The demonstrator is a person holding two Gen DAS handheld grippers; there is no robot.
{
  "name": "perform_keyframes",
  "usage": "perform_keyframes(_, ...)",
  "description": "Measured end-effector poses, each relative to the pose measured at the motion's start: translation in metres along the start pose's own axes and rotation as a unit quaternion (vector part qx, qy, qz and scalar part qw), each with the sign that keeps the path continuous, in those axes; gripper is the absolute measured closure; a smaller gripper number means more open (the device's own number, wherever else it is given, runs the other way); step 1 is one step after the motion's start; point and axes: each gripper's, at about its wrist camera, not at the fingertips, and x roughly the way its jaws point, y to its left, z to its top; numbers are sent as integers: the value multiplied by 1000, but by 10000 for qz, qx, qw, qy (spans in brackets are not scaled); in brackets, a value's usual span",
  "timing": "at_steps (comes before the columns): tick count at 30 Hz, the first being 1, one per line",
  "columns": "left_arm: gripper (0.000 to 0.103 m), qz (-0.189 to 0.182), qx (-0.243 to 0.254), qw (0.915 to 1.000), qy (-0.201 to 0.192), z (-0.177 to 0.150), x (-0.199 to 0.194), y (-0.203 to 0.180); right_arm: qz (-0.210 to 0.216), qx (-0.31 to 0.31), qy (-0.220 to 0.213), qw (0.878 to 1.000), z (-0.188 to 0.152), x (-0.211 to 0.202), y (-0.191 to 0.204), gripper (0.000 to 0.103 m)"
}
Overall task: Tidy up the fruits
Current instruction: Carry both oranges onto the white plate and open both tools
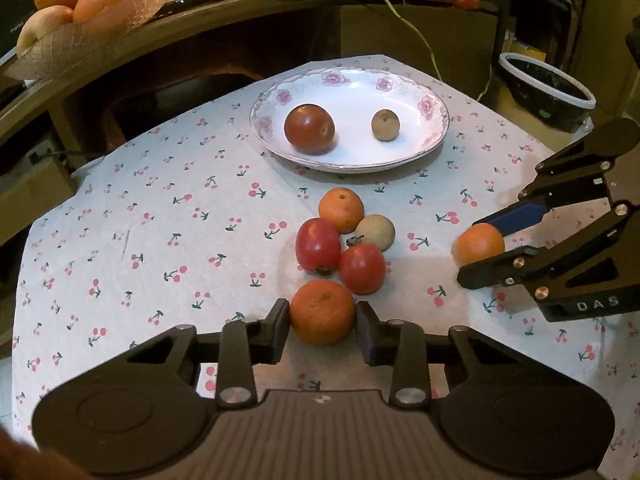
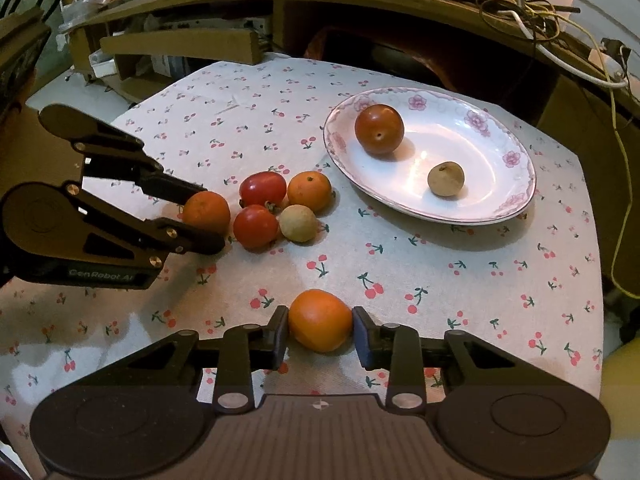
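Left claw (image 1: 323,317), marked "GenRobot AI", clamps an orange (image 1: 322,312) low in its frame. Right claw (image 2: 320,325), marked "DAS", clamps a second orange (image 2: 320,320) on the tabletop (image 2: 460,280), plate (image 2: 516,200) upper right.

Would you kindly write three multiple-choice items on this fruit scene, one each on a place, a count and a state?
1. Where does the plate stand?
A. on the cherry-print cloth
B. on the shelf behind
C. in a gripper

2. How many fruits lie on the plate?
A. none
B. two
C. five

3. What is the left gripper doing?
A. hanging open over the plate
B. closing on an orange
C. gripping the plate's rim

Key:
1 A, the plate rests on the cloth, beyond the fruit cluster.
2 B, a dark red fruit and a small brown fruit lie on it.
3 B, its fingers flank an orange; the right gripper likewise grips another orange.
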Motion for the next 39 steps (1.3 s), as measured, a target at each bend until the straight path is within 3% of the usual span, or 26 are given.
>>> perform_keyframes(10, 63, -63, -75, 9996, -261, 14, -9, -4, -51, 298, -240, 9993, 12, -7, -13, 69)
perform_keyframes(22, 63, 52, -162, 9977, -658, 68, 2, -11, -407, 649, -758, 9942, 45, -10, -38, 69)
perform_keyframes(39, 63, 268, -167, 9983, -488, 93, 49, -14, -654, 901, -612, 9919, 57, 24, -72, 69)
